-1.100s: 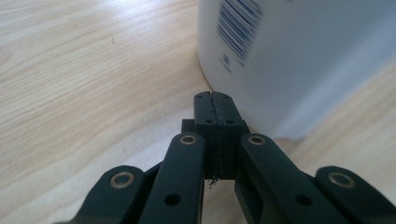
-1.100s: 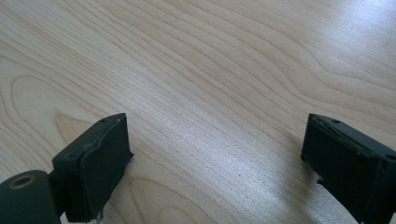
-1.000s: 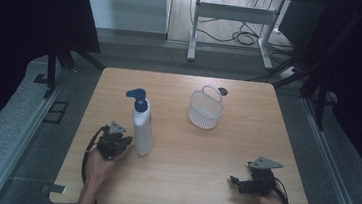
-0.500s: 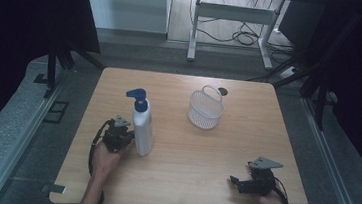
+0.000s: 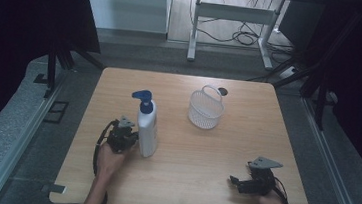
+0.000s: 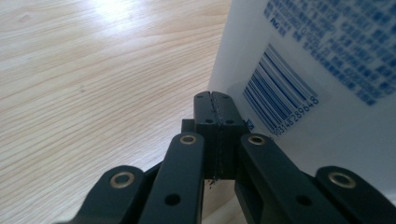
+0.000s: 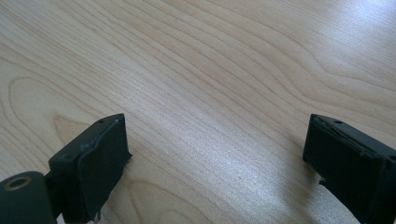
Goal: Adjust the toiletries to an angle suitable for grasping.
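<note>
A white pump bottle (image 5: 147,128) with a blue pump head stands upright on the wooden table (image 5: 176,182), left of the middle. My left gripper (image 5: 130,138) sits just left of the bottle's lower body, shut with nothing between its jaws. In the left gripper view the closed tips (image 6: 215,100) are right at the bottle's barcoded side (image 6: 317,88); contact cannot be told. My right gripper (image 5: 235,181) rests low near the table's front right, open, jaws wide apart over bare wood (image 7: 215,126).
A white mesh basket (image 5: 205,109) with a handle stands right of the bottle toward the back. A small dark disc (image 5: 222,91) lies behind it. Beyond the table's far edge are a metal stand and cables on the floor.
My left gripper has moved right and a bit farther in, closing on the bottle's side. The right gripper has stayed put.
</note>
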Motion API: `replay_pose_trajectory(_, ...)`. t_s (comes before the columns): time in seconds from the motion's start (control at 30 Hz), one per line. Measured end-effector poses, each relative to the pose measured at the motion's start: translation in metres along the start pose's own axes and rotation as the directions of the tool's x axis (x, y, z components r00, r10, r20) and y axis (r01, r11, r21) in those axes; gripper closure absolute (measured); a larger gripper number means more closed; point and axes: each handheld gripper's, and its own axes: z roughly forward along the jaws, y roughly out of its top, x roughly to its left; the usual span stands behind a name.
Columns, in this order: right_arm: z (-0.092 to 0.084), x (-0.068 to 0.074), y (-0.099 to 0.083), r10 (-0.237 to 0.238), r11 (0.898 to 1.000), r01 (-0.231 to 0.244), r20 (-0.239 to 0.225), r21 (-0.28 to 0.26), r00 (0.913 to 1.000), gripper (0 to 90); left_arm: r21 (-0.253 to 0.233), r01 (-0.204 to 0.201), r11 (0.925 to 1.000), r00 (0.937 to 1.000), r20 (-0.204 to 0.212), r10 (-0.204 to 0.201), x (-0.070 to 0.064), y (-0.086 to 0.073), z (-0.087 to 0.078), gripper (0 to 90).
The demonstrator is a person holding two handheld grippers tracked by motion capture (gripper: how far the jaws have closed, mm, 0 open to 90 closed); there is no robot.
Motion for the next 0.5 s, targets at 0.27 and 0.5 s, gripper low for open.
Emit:
replay_pose_trajectory(0.27,0.0,0.0,0.0,0.0,1.0,0.0,0.0,0.0,1.0,6.3,0.005,-0.03,0.9996,0.9994,0.019,0.03,-0.013,0.005,0.005,89.2)
replay_pose_trajectory(0.5,0.0,0.0,0.0,0.0,1.0,0.0,0.0,0.0,1.0,6.3,0.0,-0.051,0.9987,0.9977,0.045,0.051,-0.027,0.009,0.01,89.3)
